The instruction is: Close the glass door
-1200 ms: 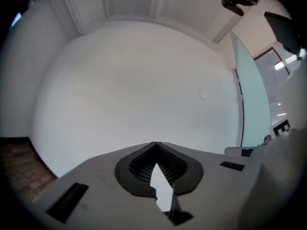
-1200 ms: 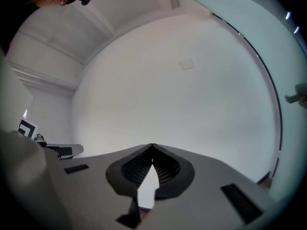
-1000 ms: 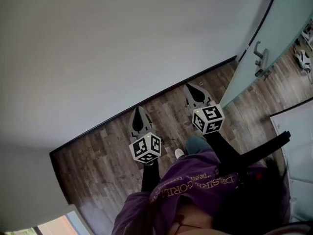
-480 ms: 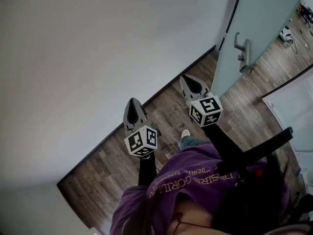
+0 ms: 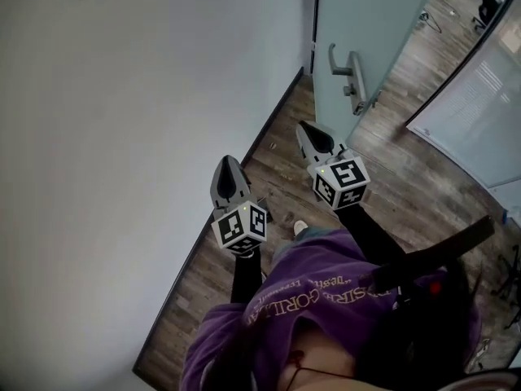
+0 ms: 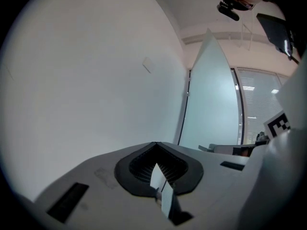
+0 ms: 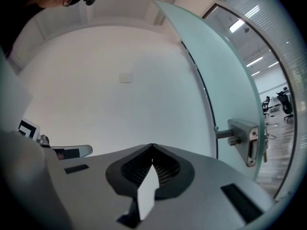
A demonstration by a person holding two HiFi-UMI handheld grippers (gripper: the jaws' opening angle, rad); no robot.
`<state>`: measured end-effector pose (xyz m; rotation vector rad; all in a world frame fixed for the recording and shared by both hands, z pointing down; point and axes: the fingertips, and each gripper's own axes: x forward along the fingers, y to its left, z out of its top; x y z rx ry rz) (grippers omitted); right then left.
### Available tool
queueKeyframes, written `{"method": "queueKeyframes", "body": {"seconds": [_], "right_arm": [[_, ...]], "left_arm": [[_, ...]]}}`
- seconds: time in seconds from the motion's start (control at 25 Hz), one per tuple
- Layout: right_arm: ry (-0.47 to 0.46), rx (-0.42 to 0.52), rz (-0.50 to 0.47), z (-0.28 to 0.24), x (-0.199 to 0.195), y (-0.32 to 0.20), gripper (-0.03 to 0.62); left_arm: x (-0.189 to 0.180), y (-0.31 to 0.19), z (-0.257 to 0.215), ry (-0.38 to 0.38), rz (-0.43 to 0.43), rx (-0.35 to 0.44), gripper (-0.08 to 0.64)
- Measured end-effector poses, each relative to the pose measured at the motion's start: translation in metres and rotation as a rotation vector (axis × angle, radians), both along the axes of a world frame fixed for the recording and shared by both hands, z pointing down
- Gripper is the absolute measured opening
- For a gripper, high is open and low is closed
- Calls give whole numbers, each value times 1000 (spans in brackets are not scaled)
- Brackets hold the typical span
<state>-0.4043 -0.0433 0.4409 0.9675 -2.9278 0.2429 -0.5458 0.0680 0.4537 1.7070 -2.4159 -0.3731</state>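
A frosted glass door (image 5: 370, 10) stands ajar at the top of the head view, with a metal lever handle (image 5: 352, 76) on its face. My right gripper (image 5: 303, 127) is shut and empty, its tip a short way below and left of the handle, apart from it. In the right gripper view the door (image 7: 225, 80) and its handle and lock plate (image 7: 242, 137) lie right of the shut jaws (image 7: 152, 146). My left gripper (image 5: 225, 162) is shut and empty too, over the floor beside the wall. The left gripper view shows the door (image 6: 211, 99) ahead of it (image 6: 154, 143).
A plain white wall (image 5: 122, 137) with a dark baseboard (image 5: 220, 210) fills the left. Wood floor (image 5: 407, 177) runs under the grippers. A curved glass partition (image 5: 480, 104) stands at the right. The person's shoe (image 5: 299, 228) shows between the arms.
The view has swung toward the door: the door and handle have shifted from the far right to top centre. Both grippers now sit closer to it, still shut.
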Motion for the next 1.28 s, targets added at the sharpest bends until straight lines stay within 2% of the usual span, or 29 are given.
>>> {"method": "queueKeyframes", "body": {"seconds": [0.16,0.36,0.6,0.72,0.8,0.88,0.96,1.04,1.16,1.28], "right_arm": [[-4,1,102,1,27,-23,-2],[-27,20,226,-1,43,-42,-2],[-31,24,349,-11,51,-62,-2],[-53,33,425,-17,61,-67,-2],[-60,43,492,-18,73,-67,-2],[-82,47,568,-19,88,-67,-2],[-90,44,639,-18,102,-63,-2],[-89,39,702,-15,113,-55,-2],[-86,27,781,-9,128,-40,-2],[-79,27,826,-6,140,-30,-2]], "left_arm": [[24,-45,0,31,164,24,-2],[39,-91,0,13,323,9,-3],[41,-142,-7,-17,466,-4,-3],[60,-164,-15,-30,625,48,3],[76,-179,-15,-37,726,45,3],[93,-196,-11,-79,801,25,4],[111,-211,-9,-172,883,12,10],[134,-222,-11,-313,999,42,57],[168,-230,-13,-586,1153,135,149],[183,-246,3,-886,1185,138,195]]}}
